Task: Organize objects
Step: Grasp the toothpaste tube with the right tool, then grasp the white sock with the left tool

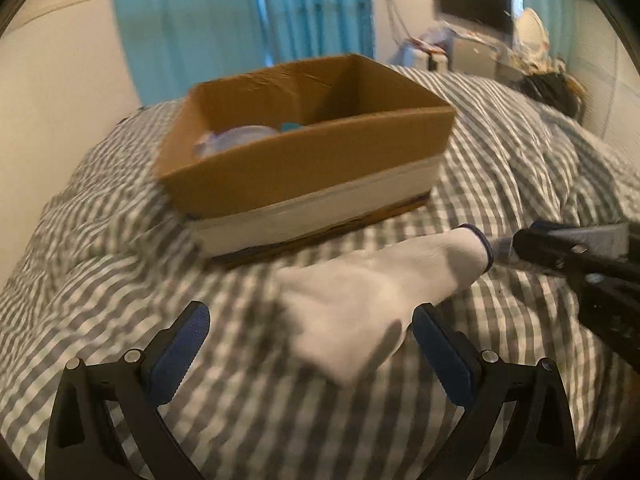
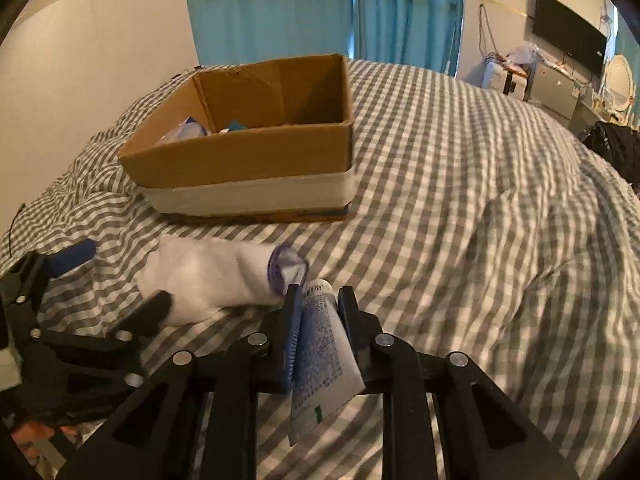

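A white sock (image 1: pixel 372 300) with a dark cuff lies on the checked bed cover in front of an open cardboard box (image 1: pixel 304 160). My left gripper (image 1: pixel 308 332) is open, its blue-padded fingers either side of the sock's near end. My right gripper (image 2: pixel 318 300) is shut on a white tube with blue print (image 2: pixel 324 344), held just beside the sock's cuff (image 2: pixel 286 266). The sock (image 2: pixel 208 276) and box (image 2: pixel 248 160) also show in the right wrist view. The box holds a clear plastic item (image 2: pixel 184 132) and a teal thing (image 2: pixel 238 125).
The grey-and-white checked cover (image 2: pixel 460 208) is rumpled at the right. Blue curtains (image 2: pixel 320 8) hang behind the bed. A wall TV (image 2: pixel 568 38), a desk with clutter and a dark bag (image 2: pixel 616 148) are at the far right.
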### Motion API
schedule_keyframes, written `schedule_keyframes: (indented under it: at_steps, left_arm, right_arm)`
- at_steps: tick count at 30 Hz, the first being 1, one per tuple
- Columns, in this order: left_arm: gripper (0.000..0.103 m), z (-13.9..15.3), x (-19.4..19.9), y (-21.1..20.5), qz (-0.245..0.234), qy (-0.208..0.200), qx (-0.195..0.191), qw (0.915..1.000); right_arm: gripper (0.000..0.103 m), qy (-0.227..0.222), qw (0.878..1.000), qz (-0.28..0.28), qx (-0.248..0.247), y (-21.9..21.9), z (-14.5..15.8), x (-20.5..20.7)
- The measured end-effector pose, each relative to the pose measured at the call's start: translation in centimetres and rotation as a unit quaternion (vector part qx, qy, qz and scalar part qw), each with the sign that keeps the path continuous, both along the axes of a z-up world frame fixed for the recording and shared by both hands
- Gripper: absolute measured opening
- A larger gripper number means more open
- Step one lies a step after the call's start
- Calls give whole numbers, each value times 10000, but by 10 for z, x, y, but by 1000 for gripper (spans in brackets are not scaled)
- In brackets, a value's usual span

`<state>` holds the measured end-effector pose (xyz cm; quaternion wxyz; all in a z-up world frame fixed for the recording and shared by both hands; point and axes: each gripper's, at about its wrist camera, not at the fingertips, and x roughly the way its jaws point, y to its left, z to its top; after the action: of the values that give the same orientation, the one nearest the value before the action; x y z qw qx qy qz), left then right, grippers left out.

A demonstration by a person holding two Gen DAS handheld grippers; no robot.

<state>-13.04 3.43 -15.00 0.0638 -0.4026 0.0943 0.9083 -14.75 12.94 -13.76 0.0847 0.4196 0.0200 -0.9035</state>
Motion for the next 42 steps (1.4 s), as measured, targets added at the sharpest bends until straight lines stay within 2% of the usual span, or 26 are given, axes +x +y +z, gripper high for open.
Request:
schedule_keyframes:
  at_steps: [5, 8, 11, 13, 14, 16, 17, 19, 25, 35, 42]
  left_arm:
    - [103, -23, -20, 20, -324, -213, -8, 9992]
    - [103, -32, -28, 21, -232, -205, 58, 9995]
    - [102, -32, -26, 16, -95, -215, 295, 9993]
    - [87, -30, -22, 15, -191, -245, 387, 9988]
    - [86, -29, -19, 14, -200, -256, 400, 9987]
    - [76, -25, -13, 13, -262, -295, 384, 9985]
    - [74, -22, -10, 12, -274, -281, 374, 9985]
    - [66, -13, -3, 6, -245, -304, 441, 9983]
    - [63, 19, 18, -13, -52, -88, 800, 9967]
    - [63, 91, 49, -24, -4, 653, 977, 9931]
    - [63, 144, 58, -27, -51, 1089, 1021, 9888]
  right_arm:
    - [18, -40, 9998, -106, -141, 9, -4, -7]
    - [18, -100, 9997, -134, -183, 11, -8, -10]
    - [18, -42, 9997, -157, -161, 12, -8, -9]
    - [18, -11, 9997, -157, -170, 12, -6, -9]
    - [18, 9, 9997, -169, -171, 13, -5, -8]
    - [18, 51, 9997, -173, -160, 13, -1, -3]
    - [18, 86, 9997, -179, -161, 13, 2, -1]
    - [18, 153, 9996, -147, -165, 12, 9, 4]
    - [18, 422, 9989, -101, -160, 13, 39, 24]
    - [18, 919, 9956, -9, -186, 6, 93, 62]
    - [18, 1323, 9904, 308, -262, -8, 139, 67]
